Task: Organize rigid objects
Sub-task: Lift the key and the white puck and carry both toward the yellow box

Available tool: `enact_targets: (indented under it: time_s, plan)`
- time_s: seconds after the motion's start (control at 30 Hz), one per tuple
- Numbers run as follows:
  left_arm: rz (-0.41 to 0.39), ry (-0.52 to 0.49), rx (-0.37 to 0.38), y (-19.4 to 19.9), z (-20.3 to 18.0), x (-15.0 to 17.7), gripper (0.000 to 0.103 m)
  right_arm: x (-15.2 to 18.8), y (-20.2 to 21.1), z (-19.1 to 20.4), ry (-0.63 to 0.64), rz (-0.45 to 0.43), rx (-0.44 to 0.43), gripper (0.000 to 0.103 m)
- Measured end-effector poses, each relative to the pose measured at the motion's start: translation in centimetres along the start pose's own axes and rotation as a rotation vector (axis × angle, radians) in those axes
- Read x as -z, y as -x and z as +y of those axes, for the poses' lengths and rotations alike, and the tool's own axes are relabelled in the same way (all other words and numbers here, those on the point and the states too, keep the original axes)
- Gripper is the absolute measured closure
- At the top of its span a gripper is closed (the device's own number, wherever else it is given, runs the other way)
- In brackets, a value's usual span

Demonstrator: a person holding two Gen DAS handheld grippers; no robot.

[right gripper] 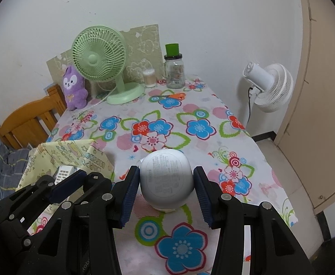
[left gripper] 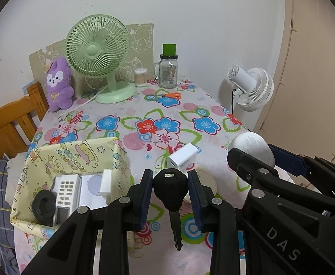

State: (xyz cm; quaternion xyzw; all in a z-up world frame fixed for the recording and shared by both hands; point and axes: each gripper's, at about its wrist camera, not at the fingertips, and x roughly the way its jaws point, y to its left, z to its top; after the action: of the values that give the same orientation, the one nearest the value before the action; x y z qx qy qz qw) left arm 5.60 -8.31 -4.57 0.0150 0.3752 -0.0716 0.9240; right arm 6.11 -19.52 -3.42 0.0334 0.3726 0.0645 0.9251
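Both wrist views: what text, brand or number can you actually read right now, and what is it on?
"DAS": white letters on the black arm of the right tongs, seen in the left wrist view; it may be cut off.
White round device held in the right tongs: rings of fine print on its flat face, too small to read.
Remote control in the yellow box: button marks unreadable.
Glass jar: label blurred.
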Motion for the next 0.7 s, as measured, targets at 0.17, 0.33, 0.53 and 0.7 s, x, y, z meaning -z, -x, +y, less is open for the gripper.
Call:
enact_targets:
  time_s: [0.17,0.33,0.53,0.7]
  plan:
    - [-0.006,0.009,0.001,0.3,1.1,-0.3,0.072,-0.7,0.1,1.3,0.016,-0.009,-0.001,0.051]
    - [-0.009,0.015,-0.005,0.6,2.4,-0.5,0.072,-1.0,0.0,2.5,0.024,-0.010,-0.010,0.051]
    - [-0.008,0.021,-0.009,0.6,3.7,-0.6,0.072,-1.3,-0.5,3.9,0.033,0.001,-0.025,0.051]
    - [-0.004,0.035,-0.012,0.6,5.2,-0.5,0.072,-1.5,-0.9,5.2,0.048,0.008,-0.031,0.051]
